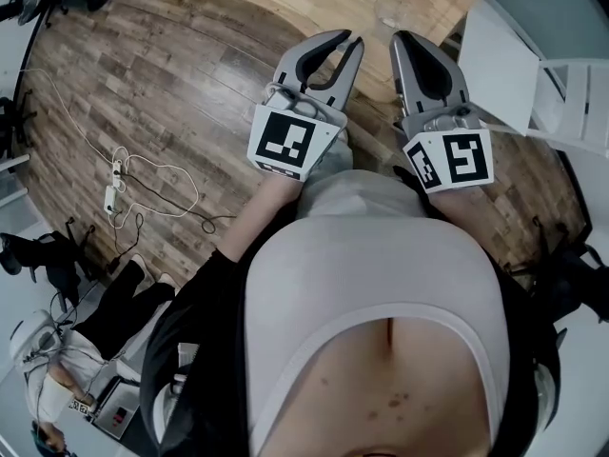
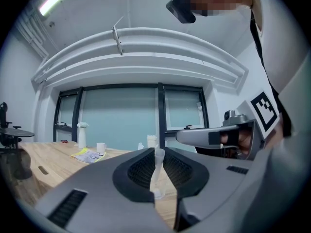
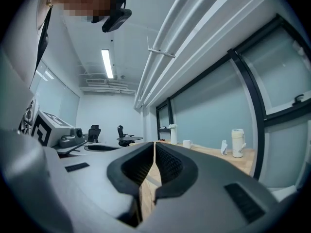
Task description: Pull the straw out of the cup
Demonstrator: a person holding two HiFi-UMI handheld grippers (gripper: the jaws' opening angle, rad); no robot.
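Observation:
A clear cup (image 2: 159, 181) with a white straw (image 2: 159, 160) standing upright in it sits on the wooden table (image 2: 48, 161). In the left gripper view I see it through the thin slit between the jaws, some way beyond the tips. In the head view the cup (image 1: 389, 9) is a faint shape on the table, ahead of both grippers. My left gripper (image 1: 356, 41) and right gripper (image 1: 402, 38) point side by side at the table. Both are shut with nothing between the jaws. The right gripper (image 2: 181, 136) also juts in from the right of the left gripper view.
On the table by the window stand a white bottle (image 2: 81, 135), a mug (image 2: 101, 147), a booklet (image 2: 88, 155) and a white flask (image 3: 237, 143). A white cabinet (image 1: 533, 60) is at right. Cables and a power strip (image 1: 113, 185) lie on the floor at left, near a person (image 1: 57, 369).

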